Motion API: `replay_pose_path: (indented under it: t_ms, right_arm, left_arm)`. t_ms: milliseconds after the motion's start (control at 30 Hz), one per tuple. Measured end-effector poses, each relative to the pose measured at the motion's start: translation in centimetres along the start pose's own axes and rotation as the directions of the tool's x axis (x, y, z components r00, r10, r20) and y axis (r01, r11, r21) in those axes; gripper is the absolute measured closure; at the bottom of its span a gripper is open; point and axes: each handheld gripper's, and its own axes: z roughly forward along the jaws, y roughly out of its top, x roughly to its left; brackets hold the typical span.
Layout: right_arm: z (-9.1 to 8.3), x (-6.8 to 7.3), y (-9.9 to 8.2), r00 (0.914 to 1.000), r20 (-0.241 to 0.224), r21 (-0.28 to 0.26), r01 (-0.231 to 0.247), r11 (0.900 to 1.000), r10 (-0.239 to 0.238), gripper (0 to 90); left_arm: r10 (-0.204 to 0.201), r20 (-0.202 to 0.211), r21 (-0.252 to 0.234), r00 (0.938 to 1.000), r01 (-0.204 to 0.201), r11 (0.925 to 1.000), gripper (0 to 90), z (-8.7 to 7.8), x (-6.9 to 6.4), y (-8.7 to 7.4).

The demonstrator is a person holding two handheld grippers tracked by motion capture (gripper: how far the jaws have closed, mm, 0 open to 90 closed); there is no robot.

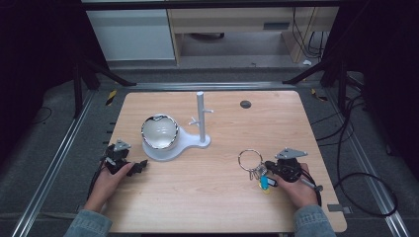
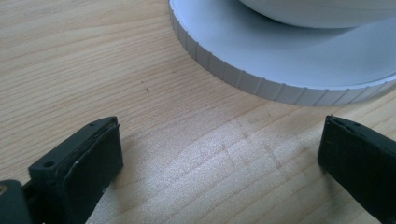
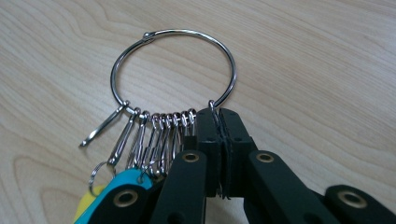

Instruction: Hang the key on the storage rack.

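On the left of the wooden table [image 1: 217, 197], the left gripper [image 1: 129, 167] rests low near the table's left edge, its jaws standing wide apart with nothing but bare wood between them; the left gripper view shows the ribbed rim of the white stand base [image 2: 261, 86] just ahead of the fingertips, near but not touching. That base [image 1: 170, 148] carries a white bowl [image 1: 159, 131] with a dark-patterned rim, tilted toward the person, and a narrower neck of the base runs right to an upright white post [image 1: 200, 116] with short pegs. Between the base and the near edge there is open wood, and a wide bare stretch lies across the middle of the table toward the right side. There the large metal key ring [image 1: 250, 160] lies flat on the wood, well apart from the post, with a row of small clips [image 3: 159, 135] and blue and yellow tags [image 1: 267, 183] bunched at its near side. The right gripper [image 3: 217, 116] has its jaws pressed together on the ring's wire beside the clips. Right of that hand, some wood remains before the table's right edge. A small dark disc [image 1: 245, 104] sits near the far edge.
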Motion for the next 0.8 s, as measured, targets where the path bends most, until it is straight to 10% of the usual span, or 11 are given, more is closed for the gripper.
replay_pose_path:
  t_ms: [800]
  right_arm:
    - [-0.04,0.19,-0.25,0.9998,0.009,0.020,0.015,0.9997,-0.015,80.9]
  left_arm:
    - [0.000,0.000,0.000,1.0000,0.000,1.0000,0.0,0.00,0.00,0.00]
